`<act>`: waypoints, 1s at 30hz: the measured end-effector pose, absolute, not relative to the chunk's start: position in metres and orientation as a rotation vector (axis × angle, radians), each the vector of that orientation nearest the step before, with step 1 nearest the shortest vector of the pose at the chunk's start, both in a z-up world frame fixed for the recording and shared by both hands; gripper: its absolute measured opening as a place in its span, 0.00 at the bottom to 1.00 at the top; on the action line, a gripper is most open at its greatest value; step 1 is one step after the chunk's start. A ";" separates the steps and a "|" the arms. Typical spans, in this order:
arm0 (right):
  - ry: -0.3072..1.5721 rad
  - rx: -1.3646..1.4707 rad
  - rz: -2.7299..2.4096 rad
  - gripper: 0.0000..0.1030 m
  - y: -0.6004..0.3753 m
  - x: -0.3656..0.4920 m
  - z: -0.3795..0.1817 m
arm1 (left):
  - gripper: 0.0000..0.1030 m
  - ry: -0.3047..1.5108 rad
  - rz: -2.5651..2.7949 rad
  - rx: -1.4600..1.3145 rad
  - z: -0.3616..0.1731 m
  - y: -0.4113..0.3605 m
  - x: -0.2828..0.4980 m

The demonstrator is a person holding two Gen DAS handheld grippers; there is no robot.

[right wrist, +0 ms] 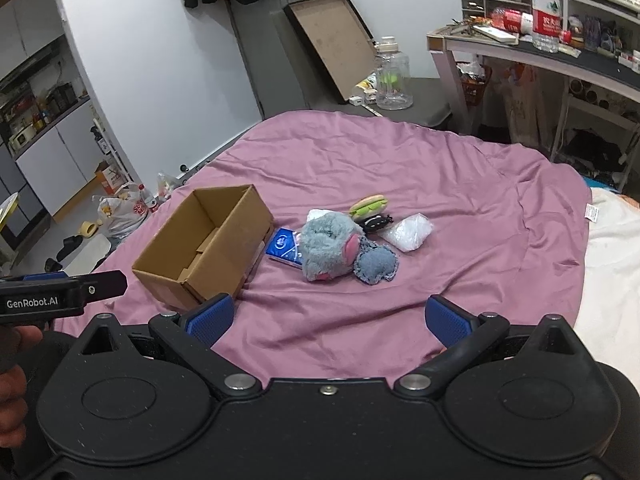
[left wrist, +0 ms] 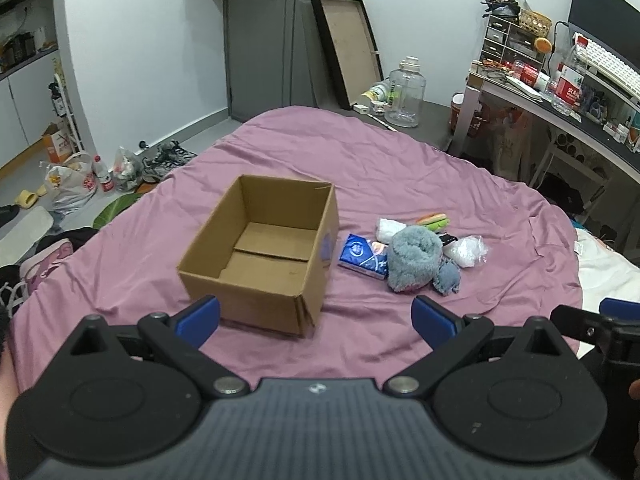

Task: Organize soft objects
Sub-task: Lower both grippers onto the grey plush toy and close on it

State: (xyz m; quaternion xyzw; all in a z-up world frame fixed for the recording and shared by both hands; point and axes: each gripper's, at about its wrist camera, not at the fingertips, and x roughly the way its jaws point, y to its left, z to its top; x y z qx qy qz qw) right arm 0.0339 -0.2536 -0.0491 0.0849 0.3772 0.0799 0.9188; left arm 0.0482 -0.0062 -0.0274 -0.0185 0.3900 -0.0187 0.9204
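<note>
An open, empty cardboard box (left wrist: 264, 252) (right wrist: 208, 240) sits on the purple bedsheet (left wrist: 360, 168) (right wrist: 440, 176). To its right lies a pile: a fluffy grey-blue plush (left wrist: 414, 258) (right wrist: 330, 246), a blue tissue pack (left wrist: 362, 256) (right wrist: 285, 246), a grey knitted pouch (left wrist: 447, 278) (right wrist: 376, 265), a burger toy (left wrist: 433, 220) (right wrist: 368, 204), a clear plastic bag (left wrist: 468, 251) (right wrist: 408, 232), a white roll (left wrist: 387, 228) and a black item (right wrist: 374, 222). My left gripper (left wrist: 316, 320) is open and empty, near the box's front. My right gripper (right wrist: 328, 318) is open and empty, short of the pile.
A cluttered desk (left wrist: 560, 112) (right wrist: 540, 56) stands at the right. A clear jug (left wrist: 406, 94) (right wrist: 392, 80) and a leaning tray (left wrist: 346, 44) are beyond the bed. Bags and shoes (left wrist: 80, 184) lie on the floor at left. White bedding (right wrist: 612, 280) lies at right.
</note>
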 end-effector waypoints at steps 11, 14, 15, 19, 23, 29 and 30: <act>0.787 0.293 0.109 0.92 -0.277 0.066 -0.075 | 0.97 0.819 -0.081 -0.053 -0.051 -0.027 0.087; 0.806 0.342 0.131 0.83 -0.280 0.079 -0.085 | 0.97 0.832 -0.079 -0.055 -0.058 -0.033 0.098; 0.816 0.364 0.135 0.78 -0.282 0.084 -0.089 | 0.96 0.838 -0.088 -0.067 -0.061 -0.035 0.103; 0.833 0.468 0.158 0.67 -0.291 0.101 -0.102 | 0.96 0.839 -0.110 -0.080 -0.070 -0.041 0.118; 0.846 0.571 0.184 0.58 -0.297 0.119 -0.113 | 0.92 0.842 -0.112 -0.088 -0.076 -0.046 0.132; 0.854 0.652 0.207 0.49 -0.302 0.145 -0.125 | 0.84 0.842 -0.138 -0.104 -0.088 -0.055 0.157; 0.855 0.675 0.220 0.47 -0.303 0.151 -0.128 | 0.82 0.841 -0.140 -0.109 -0.090 -0.057 0.161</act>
